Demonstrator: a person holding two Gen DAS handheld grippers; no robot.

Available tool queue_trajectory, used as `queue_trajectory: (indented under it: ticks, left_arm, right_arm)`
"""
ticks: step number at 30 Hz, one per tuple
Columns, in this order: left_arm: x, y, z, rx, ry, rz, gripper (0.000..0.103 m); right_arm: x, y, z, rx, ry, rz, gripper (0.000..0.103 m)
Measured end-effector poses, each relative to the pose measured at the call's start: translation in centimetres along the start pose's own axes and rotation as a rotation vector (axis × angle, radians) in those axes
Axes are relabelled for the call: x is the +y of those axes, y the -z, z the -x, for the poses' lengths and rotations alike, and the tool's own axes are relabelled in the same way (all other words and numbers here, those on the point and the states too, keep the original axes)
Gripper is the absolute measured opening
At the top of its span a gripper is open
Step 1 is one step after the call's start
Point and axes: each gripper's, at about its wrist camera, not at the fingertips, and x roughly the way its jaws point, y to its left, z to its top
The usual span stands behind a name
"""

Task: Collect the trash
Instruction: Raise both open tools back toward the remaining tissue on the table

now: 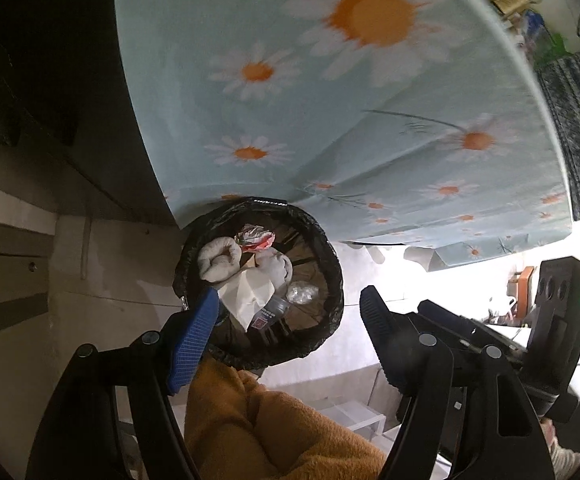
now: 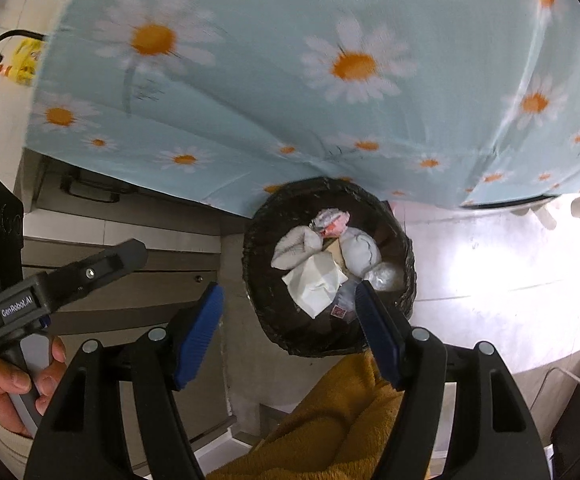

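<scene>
Black-lined round trash bin (image 2: 327, 268) at 12 o'clock already holds crumpled white paper (image 2: 315, 280) and wrappers; left gripper (image 1: 290, 312) and right gripper (image 2: 290, 308) fingers spread wide, empty, suggesting collection largely done.

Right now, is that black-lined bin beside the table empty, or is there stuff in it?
Not empty. The bin holds crumpled tissue, grey wads and a wrapper; its dark inner wall shows above the pile.

Blown-out glare on floor (image 2: 489, 264), blurred tablecloth (image 2: 290, 80), dark fisheye corners
</scene>
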Motion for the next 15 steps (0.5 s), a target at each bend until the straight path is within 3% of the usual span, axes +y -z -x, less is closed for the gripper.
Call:
queue_trajectory:
  ticks: [6,15]
  left_arm:
    - [-1.6,0.1,2.7,-0.023,0.023,-0.035,0.071]
    - [-3.1,-1.0,8.0,-0.12,0.029,-0.083,0.071]
  right_arm:
    - [1.5,0.0,3.2,-0.035,-0.005,0.014,0.068]
    - [4.6,-0.7,7.8,-0.107,-0.007,0.059,0.068]
